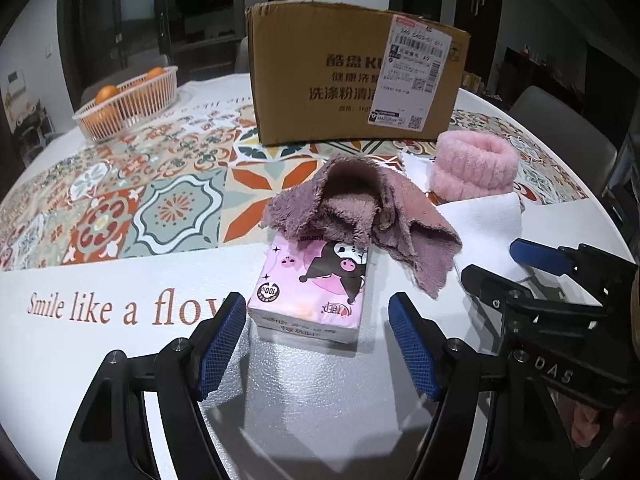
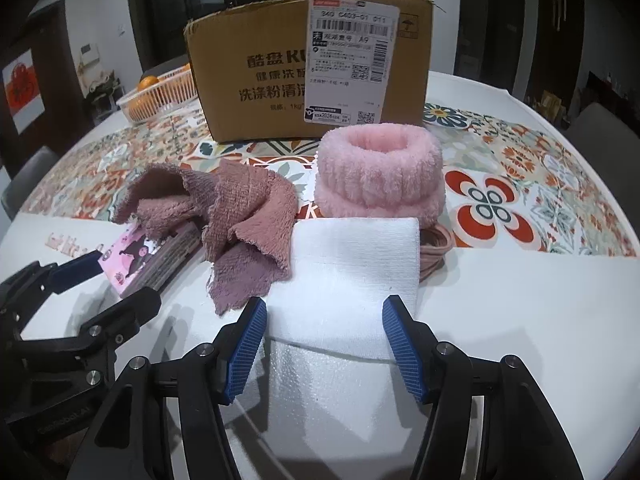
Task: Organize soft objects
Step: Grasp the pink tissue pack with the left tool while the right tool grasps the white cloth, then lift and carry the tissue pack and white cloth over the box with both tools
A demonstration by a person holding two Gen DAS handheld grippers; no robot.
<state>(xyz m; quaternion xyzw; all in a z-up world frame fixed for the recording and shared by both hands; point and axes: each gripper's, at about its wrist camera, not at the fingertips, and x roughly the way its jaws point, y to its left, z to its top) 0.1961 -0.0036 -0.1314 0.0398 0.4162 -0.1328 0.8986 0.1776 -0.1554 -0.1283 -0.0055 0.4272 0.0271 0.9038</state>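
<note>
Both tongs are spread wide, nothing gripped. Left tongs point(image 1: 318, 334) are lined up on the tissue pack point(image 1: 310, 286), near the worktop's front edge: light, squashy, best pinched across its long sides. Right tongs point(image 2: 325, 342) flank the white cloth point(image 2: 354, 276): limp, light.

A: Non-task stuff? Cardboard box point(image 1: 356, 76) at the back, upright, white shipping label point(image 1: 414, 72) on its front.
B: Left of it, well apart, white basket point(image 1: 128, 100) holding oranges point(image 1: 106, 92).
A: All on a table point(image 1: 100, 360) with patterned tile cloth point(image 1: 160, 184), "Smile like a" printed on it.
B: Grey chair point(image 1: 568, 136) at right edge.
</note>
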